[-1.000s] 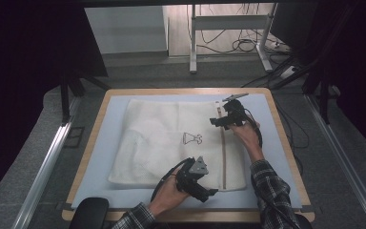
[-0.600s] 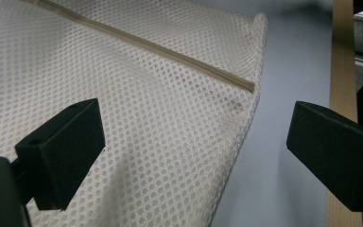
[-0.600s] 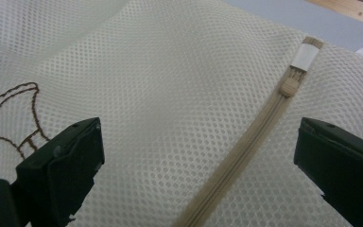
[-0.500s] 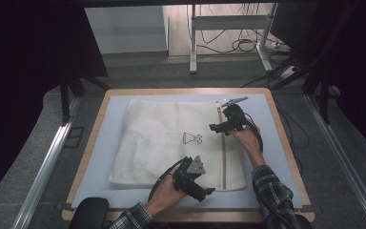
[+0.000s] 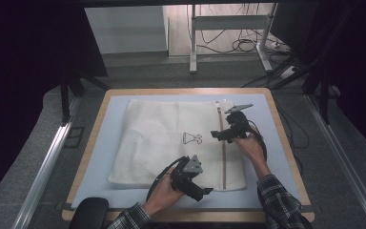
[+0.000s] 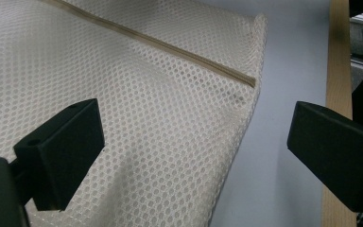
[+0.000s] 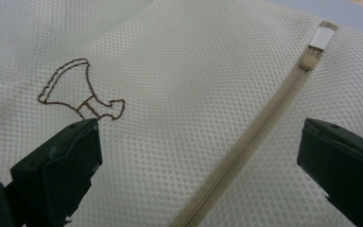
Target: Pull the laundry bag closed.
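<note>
A white mesh laundry bag [image 5: 171,143] lies flat on a pale blue mat [image 5: 105,143]. It carries a brown embroidered dress logo [image 7: 78,92] and a beige zipper [image 7: 246,142], whose pull [image 7: 307,61] sits near the far end. My right gripper [image 5: 217,134] hovers open just above the bag, its jaws straddling the zipper and the mesh beside the logo [image 7: 198,161]. My left gripper [image 5: 204,189] is open at the bag's near right corner [image 6: 246,94]. One of its jaws is over the mesh and the other over the mat [image 6: 194,146]. Neither holds anything.
The mat covers a table with a wooden rim [image 5: 286,143], also visible beside the left gripper's jaw [image 6: 338,56]. Bare mat [image 6: 288,71] lies to the right of the bag. Beyond the table are a dark floor, cables [image 5: 238,45] and metal legs [image 5: 193,38].
My right gripper has come a little nearer along the zipper from the bag's far end. The left gripper has barely shifted at the near corner.
</note>
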{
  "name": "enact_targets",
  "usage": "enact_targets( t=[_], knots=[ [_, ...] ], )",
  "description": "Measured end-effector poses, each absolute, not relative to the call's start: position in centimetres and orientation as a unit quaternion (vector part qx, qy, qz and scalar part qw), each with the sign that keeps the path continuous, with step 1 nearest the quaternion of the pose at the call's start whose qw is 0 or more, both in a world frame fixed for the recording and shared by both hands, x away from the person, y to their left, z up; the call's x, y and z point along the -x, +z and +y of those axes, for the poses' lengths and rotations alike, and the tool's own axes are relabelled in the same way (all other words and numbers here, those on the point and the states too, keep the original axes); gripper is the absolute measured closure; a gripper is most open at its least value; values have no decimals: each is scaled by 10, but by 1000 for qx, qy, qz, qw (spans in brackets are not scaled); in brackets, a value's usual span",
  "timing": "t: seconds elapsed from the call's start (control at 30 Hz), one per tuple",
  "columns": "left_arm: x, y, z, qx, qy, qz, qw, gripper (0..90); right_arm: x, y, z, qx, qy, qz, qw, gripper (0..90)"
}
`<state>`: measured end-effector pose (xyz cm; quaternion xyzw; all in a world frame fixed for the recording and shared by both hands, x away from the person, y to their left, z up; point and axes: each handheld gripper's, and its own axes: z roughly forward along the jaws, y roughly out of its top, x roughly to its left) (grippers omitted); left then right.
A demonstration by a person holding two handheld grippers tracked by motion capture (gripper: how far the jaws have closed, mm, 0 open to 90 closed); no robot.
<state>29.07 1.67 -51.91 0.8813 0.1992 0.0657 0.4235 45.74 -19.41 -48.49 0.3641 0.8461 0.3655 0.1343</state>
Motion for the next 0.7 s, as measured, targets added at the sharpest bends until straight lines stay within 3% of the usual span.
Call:
enact_targets(
  t=[0.7],
  knots=[
    [-291, -515, 30, -877, 52, 201, 434, 13, -408, -472, -190, -329, 379, 850, 159, 0]
  ],
)
